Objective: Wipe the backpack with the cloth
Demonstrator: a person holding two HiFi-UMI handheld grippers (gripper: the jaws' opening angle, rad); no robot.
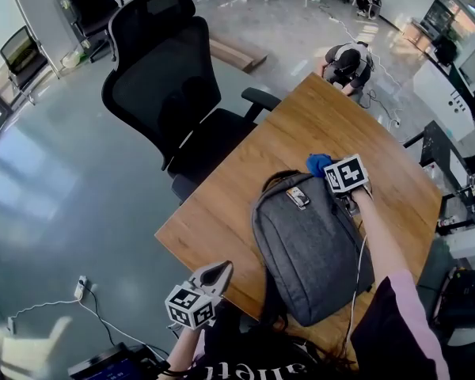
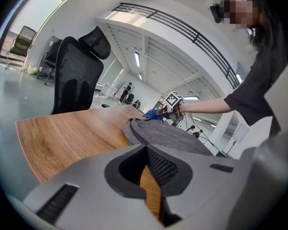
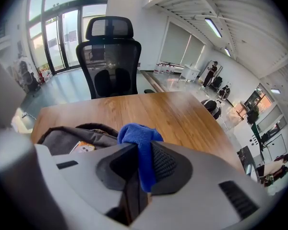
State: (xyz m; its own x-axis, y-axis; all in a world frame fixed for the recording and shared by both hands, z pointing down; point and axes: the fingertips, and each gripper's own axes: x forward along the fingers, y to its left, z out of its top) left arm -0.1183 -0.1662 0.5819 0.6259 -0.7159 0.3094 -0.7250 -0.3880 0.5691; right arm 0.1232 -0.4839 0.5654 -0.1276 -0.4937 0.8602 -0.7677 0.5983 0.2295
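Here, the backpack (image 1: 313,252): grey, lying flat on the wooden table (image 1: 222,204), top end away from the person, bottom end by the near edge.
Backpack detail: a small tag (image 1: 298,197) sits near its top, next to the dark carry handle.
Cloth (image 3: 139,143): blue, bunched, held just past the backpack's top end; whether it touches the fabric cannot be told.
Right claw (image 3: 143,164): clamped on the cloth, which bulges out above the pads and hangs down between them.
Right claw position: at the backpack's top right corner in the head view, marker cube facing up.
Left claw (image 1: 222,269): jaws together at the tips, nothing between them.
Left claw position: at the table's near edge, left of the backpack and apart from it, pointing across the tabletop.
Office chair (image 1: 174,85): black mesh, with headrest, pushed up to the table's left side.
Far end of the table: a person (image 1: 348,62) in dark clothes, crouched low on the floor.
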